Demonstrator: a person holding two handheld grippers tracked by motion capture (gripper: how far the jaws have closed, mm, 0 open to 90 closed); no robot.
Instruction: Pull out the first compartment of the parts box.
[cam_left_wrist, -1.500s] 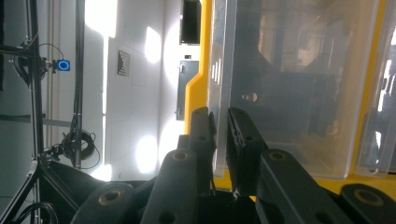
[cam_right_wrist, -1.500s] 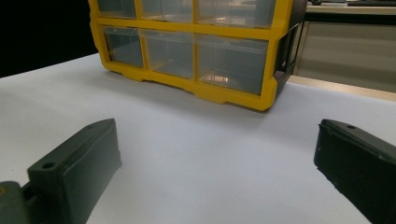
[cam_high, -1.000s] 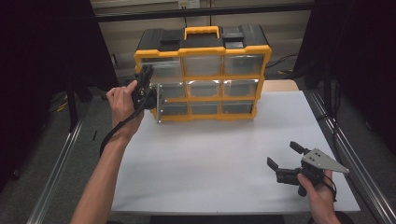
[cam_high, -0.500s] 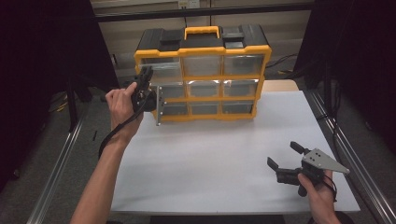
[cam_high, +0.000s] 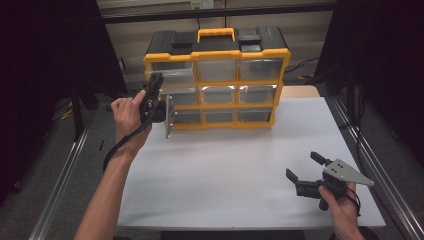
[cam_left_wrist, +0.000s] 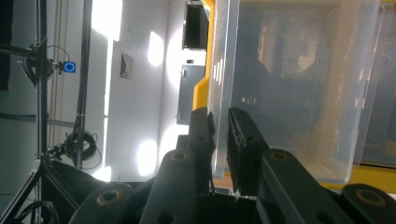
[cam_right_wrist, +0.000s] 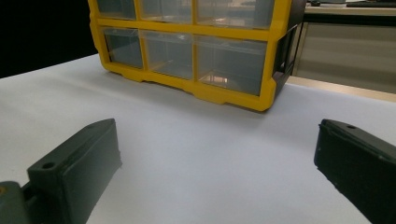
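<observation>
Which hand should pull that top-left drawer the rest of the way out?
Left, most likely: the left gripper is already shut on the clear drawer. The right gripper is open, low, far from the cabinet.

Lab — black curtains (cam_high: 45, 75), tripod-mounted camera (cam_left_wrist: 69, 67)

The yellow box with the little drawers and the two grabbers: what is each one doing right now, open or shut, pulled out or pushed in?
Organizer: upright on the table, handle on top.
Top-left drawer: pulled partway out, looks empty.
Other drawers: pushed in.
Left gripper: fingers shut on the top-left drawer's front wall.
Right gripper: open, holding nothing, above the table near its right front corner.
</observation>
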